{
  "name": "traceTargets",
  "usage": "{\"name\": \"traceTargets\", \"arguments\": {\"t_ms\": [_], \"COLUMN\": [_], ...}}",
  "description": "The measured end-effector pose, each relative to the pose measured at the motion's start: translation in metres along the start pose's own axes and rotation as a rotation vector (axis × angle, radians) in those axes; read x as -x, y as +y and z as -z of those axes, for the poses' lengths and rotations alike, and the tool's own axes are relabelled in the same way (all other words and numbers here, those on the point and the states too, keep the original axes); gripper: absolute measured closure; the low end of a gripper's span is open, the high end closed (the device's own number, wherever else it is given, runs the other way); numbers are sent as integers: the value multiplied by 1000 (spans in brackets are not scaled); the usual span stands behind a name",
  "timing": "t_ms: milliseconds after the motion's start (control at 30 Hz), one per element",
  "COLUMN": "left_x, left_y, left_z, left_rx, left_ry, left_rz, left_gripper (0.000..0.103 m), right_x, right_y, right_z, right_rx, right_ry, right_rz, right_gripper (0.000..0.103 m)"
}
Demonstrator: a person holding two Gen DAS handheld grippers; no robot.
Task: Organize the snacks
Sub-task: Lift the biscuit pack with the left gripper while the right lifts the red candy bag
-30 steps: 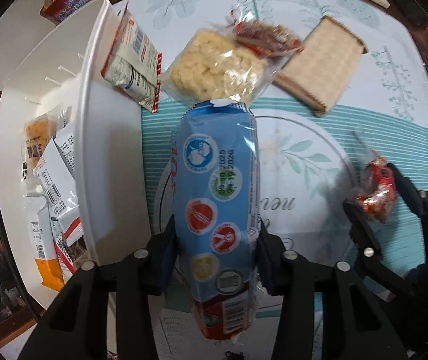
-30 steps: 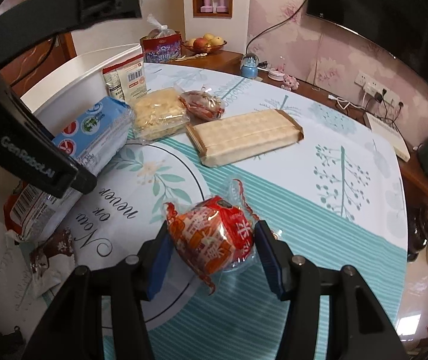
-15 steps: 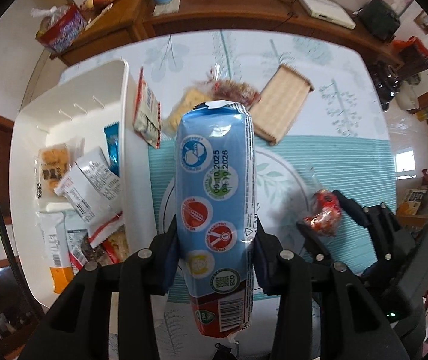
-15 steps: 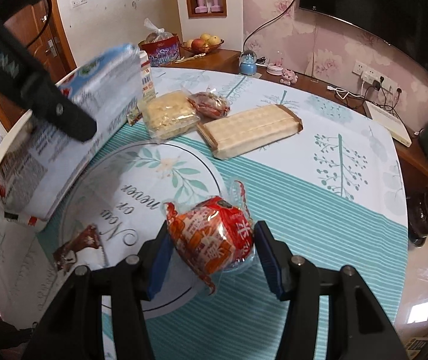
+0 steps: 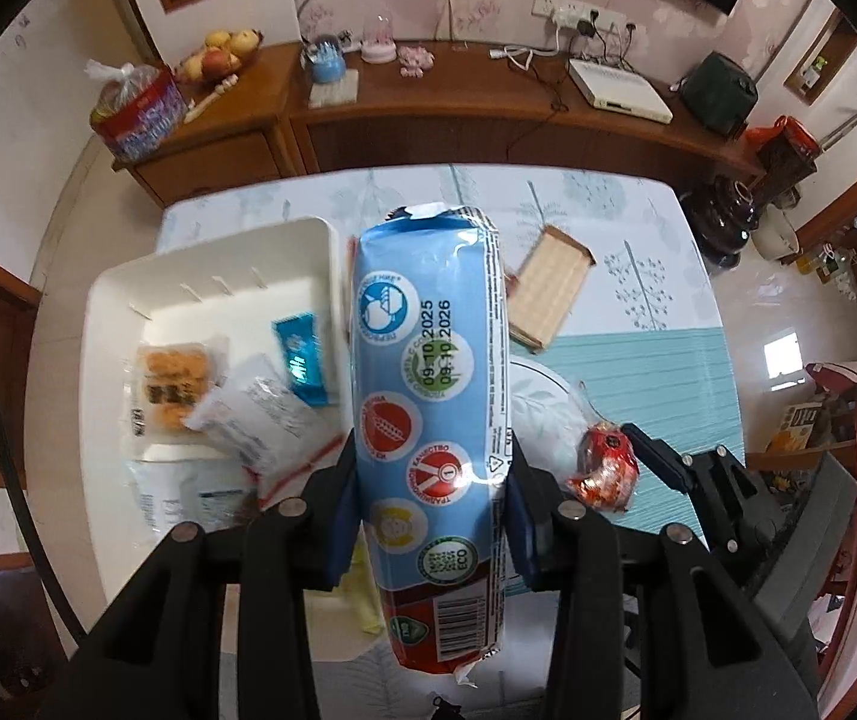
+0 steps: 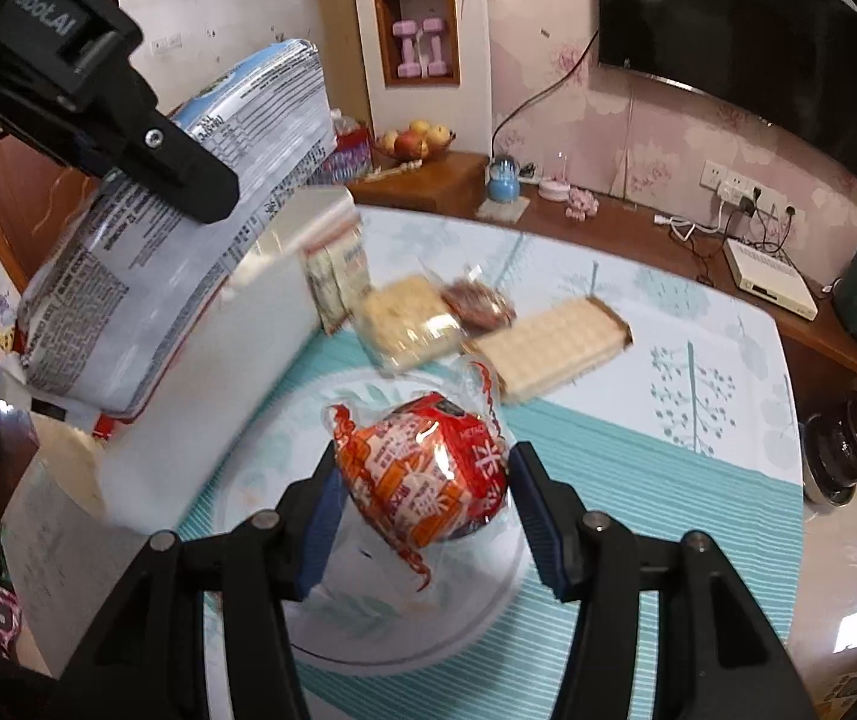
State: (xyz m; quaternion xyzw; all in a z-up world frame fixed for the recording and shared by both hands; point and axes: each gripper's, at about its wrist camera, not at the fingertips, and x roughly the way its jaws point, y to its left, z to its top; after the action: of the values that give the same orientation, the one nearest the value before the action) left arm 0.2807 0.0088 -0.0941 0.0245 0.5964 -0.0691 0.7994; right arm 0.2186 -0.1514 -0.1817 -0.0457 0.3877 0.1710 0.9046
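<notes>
My left gripper (image 5: pixel 428 516) is shut on a long blue snack packet (image 5: pixel 431 396) and holds it high above the table, near the right edge of a white bin (image 5: pixel 212 258). The packet also shows in the right wrist view (image 6: pixel 176 252), lifted at upper left. My right gripper (image 6: pixel 422 504) is shut on a round red-wrapped snack (image 6: pixel 422 474), held above the tablecloth; this snack shows in the left wrist view (image 5: pixel 602 468) too. The bin holds several packets, among them an orange cracker pack (image 5: pixel 173 387) and a small blue packet (image 5: pixel 302 360).
On the table lie a wafer pack (image 6: pixel 554 348), a clear bag of pale crackers (image 6: pixel 410 324), a dark snack bag (image 6: pixel 479 303) and a small white pack (image 6: pixel 335 276) leaning on the bin wall (image 6: pixel 236 360). A wooden sideboard (image 5: pixel 488 114) runs behind the table.
Both grippers have risen well above the table with their snacks. The blue packet has moved up and left, closer over the bin's edge.
</notes>
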Motion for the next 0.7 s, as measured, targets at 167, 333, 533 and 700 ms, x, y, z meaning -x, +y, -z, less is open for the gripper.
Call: {"name": "traceTargets", "arguments": {"t_ms": [167,333,533,700], "left_x": [11,17,18,14], "left_y": [31,65,108,137], "left_z": [1,5,15,30], "left_rx": [-1,2,4,-3], "left_ry": [-19,-35,-43,-69], "left_rz": [-10,-20,-16,21], "left_gripper": [64,64,64,64], "right_x": [9,15,16,15], "right_y": [28,54,93,124], "right_z": [-13,-23,-33,-37], "right_rx": [-10,-21,-27,-21], "right_ry": [-42,-77,-114,-141], "right_rz": [4,7,9,11], "right_gripper": [49,49,49,49]}}
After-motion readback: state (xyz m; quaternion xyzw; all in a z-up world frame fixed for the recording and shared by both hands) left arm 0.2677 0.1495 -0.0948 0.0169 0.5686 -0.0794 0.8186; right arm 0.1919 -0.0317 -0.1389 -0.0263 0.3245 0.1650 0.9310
